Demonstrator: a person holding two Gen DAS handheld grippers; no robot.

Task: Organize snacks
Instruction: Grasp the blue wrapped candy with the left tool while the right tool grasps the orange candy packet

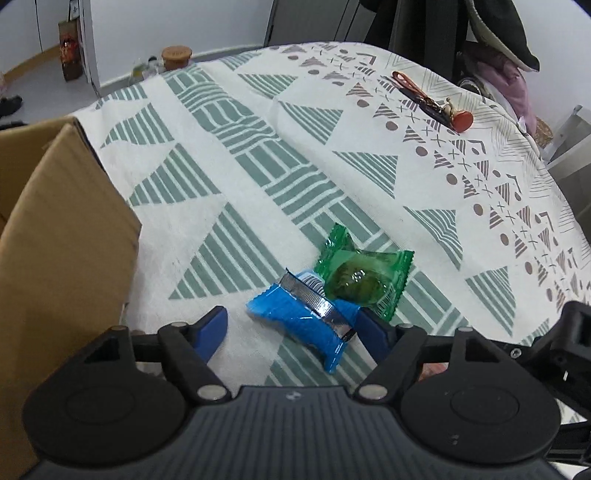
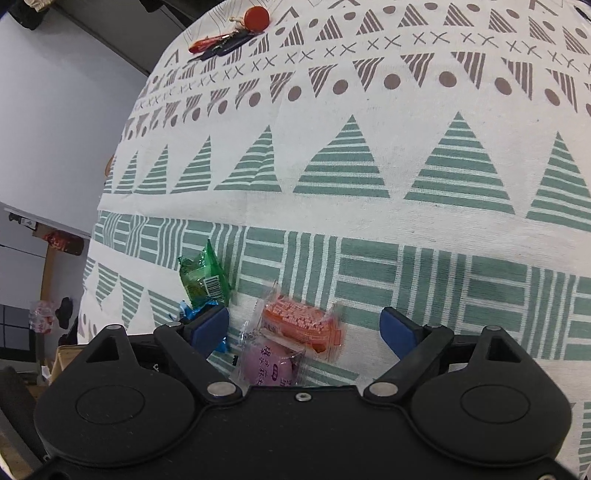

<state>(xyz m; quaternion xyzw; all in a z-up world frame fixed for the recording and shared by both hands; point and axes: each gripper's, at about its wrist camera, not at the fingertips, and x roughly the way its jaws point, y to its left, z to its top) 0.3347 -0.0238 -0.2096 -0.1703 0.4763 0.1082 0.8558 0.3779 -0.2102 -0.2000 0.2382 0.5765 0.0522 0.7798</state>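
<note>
- Left gripper (image 1: 291,328) is down low over the desk (image 1: 258,140), which has a white cloth with green striped triangles and brown dots on it. Its blue-padded fingers (image 1: 214,325) are spread wide apart, not gripping anything.
- Sitting right between those fingers, closer to the right one, is a shiny blue plastic snack packet (image 1: 303,321) with a silver seam strip across it. Looks like it's touching or nearly touching the right finger, hard to say which.
- Just past the blue one, ahead of the right finger, there's a clear green plastic snack packet (image 1: 364,277) with something round and greenish inside. The two wrappers overlap at the edge.
- Off to the left of the left finger stands a brown cardboard box (image 1: 70,236), well apart from the snacks.
- Right gripper (image 2: 304,328) has its fingers (image 2: 397,330) wide open too, empty.
- Between them, nearer the left finger, lies a clear-wrapped orange snack packet (image 2: 301,323), and right below it, tucked against the gripper body, a clear-wrapped pink round snack (image 2: 269,363) with printed characters on it. Those two overlap.
- In the right wrist view the green packet shows just beyond the left finger, barcode side up, with a bit of the blue packet peeking out behind that finger.
- Far ahead by the desk edge there's a bunch of keys with a red round tag (image 2: 236,31).
</note>
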